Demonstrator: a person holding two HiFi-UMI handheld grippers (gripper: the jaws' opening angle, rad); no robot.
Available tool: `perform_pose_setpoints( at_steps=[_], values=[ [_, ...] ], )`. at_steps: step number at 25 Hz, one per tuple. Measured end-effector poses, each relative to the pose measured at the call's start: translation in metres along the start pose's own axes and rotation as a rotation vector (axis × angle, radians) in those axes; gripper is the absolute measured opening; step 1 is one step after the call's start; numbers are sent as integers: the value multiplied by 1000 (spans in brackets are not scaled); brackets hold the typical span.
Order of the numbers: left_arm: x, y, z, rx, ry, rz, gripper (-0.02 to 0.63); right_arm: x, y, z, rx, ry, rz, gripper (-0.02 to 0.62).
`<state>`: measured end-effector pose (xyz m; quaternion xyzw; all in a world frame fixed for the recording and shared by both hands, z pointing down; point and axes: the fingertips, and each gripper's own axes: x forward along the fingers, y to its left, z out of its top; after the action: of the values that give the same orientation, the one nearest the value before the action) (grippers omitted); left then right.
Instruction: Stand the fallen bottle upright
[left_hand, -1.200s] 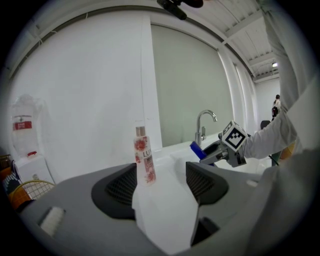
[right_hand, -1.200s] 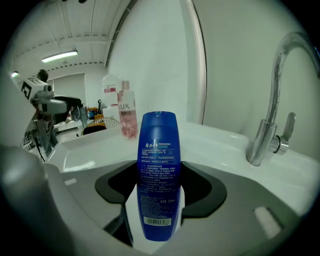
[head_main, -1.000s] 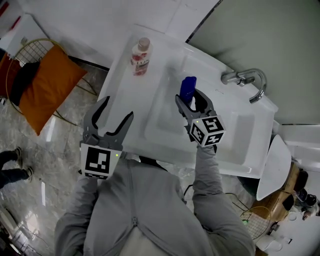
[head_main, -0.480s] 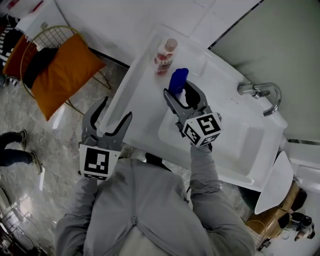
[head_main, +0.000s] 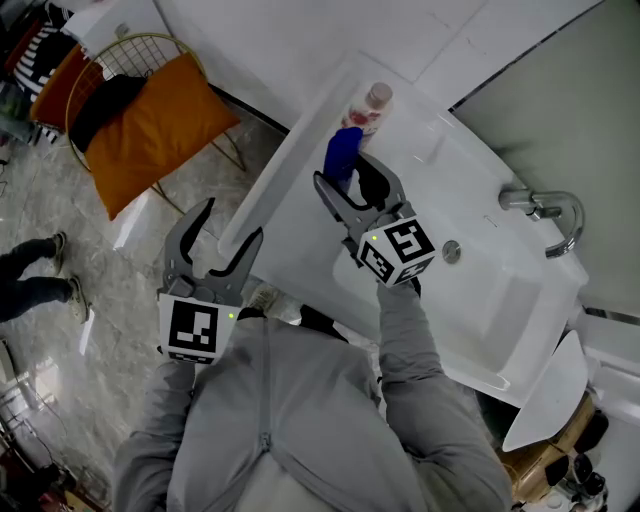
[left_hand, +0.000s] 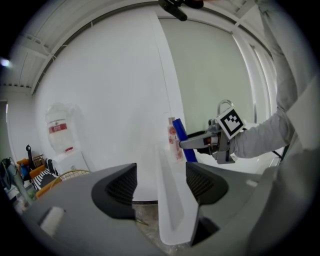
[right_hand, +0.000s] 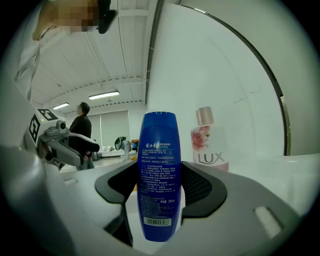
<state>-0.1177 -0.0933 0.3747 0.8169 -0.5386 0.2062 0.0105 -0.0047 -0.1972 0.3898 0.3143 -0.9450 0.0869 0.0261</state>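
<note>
Right gripper (head_main: 345, 180) is clamped on the blue bottle (right_hand: 159, 170), upright above the sink's (head_main: 285, 200) left ledge, near the pink bottle (head_main: 368, 108) standing there; left gripper (head_main: 228, 225) gapes empty off the sink's front edge

The right gripper (head_main: 343, 171) hides the blue bottle's (head_main: 342, 148) lower part.

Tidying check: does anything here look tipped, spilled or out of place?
Nothing looks spilled or damaged. Only the blue bottle isn't standing free: the right gripper holds it about upright beside the standing pink bottle at the sink counter.
</note>
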Motion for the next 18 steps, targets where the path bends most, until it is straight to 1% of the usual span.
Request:
perform_pose_setpoints(
  at_steps=[7, 11, 18],
  values=[
    [-6, 3, -4, 11, 25, 30, 337, 19, 12, -17, -53, 25, 36, 273],
    [-6, 1, -4, 15, 59, 35, 337, 23, 17, -22, -92, 16, 49, 273],
    [-6, -3, -3, 57, 62, 34, 337, 24, 25, -28, -129, -7, 77, 273]
  ],
)
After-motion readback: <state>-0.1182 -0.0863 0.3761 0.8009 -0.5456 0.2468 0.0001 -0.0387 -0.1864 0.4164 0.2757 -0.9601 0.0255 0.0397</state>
